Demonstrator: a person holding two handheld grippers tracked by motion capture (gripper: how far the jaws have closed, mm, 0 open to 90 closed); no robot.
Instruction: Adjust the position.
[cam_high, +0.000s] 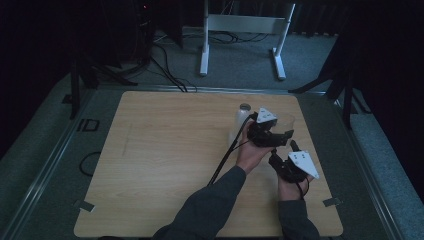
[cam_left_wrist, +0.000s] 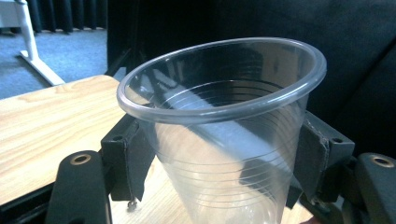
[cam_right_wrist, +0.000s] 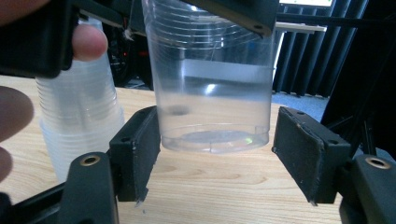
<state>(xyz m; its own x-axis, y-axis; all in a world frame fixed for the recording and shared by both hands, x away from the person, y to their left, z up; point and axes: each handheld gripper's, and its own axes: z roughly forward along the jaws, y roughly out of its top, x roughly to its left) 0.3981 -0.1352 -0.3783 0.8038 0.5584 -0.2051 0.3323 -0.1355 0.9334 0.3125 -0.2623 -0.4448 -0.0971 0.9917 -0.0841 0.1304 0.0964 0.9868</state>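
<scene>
Just behind, cup stack (cam_right_wrist: 77, 116) flanks cup (cam_right_wrist: 212, 84).

We see the cup (cam_left_wrist: 219, 140) held off the counter (cam_high: 165, 165), clamped between the jaws of our left tool (cam_high: 267, 132) toward the counter's far right. Just left of it a stack of cups (cam_right_wrist: 77, 126) stands on the counter. Our right tool (cam_right_wrist: 217, 154) sits nearer us, its jaws flanking the cup's base, the right one apart.
</scene>
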